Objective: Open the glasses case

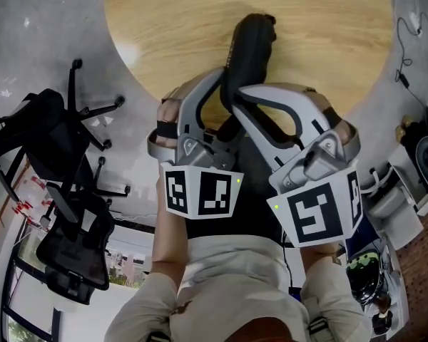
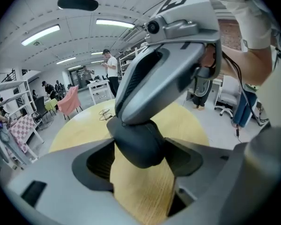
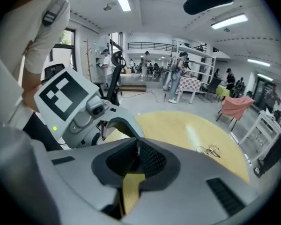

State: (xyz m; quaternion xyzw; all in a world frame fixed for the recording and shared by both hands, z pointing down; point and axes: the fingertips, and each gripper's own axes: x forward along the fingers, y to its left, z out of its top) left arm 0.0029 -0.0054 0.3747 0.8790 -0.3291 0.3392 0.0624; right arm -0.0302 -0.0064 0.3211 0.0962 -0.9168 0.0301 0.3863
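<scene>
Two grippers on one thing: the black, rounded, hard-shell glasses case (image 1: 253, 48), held over the near edge of the round light-wood table (image 1: 321, 41), long axis pointing away from the person.

Left gripper (image 2: 143, 159): jaws wide apart, dark ribbed pads (image 2: 99, 161) pressed on either side of the case's near end, so it is clamped on the case.

Right gripper (image 3: 136, 150): jaws almost together, with only a slim slit between them and table wood showing through. In the left gripper view its tips sit right on the case's top, just above the left jaws. It may be nipping the lid edge, but its own jaws cover the contact, so I can't confirm.

Thin wire-frame spectacles (image 3: 209, 150) lie on the table, well apart from the case. Black office chairs (image 1: 64, 162) stand on the floor left of the table.
</scene>
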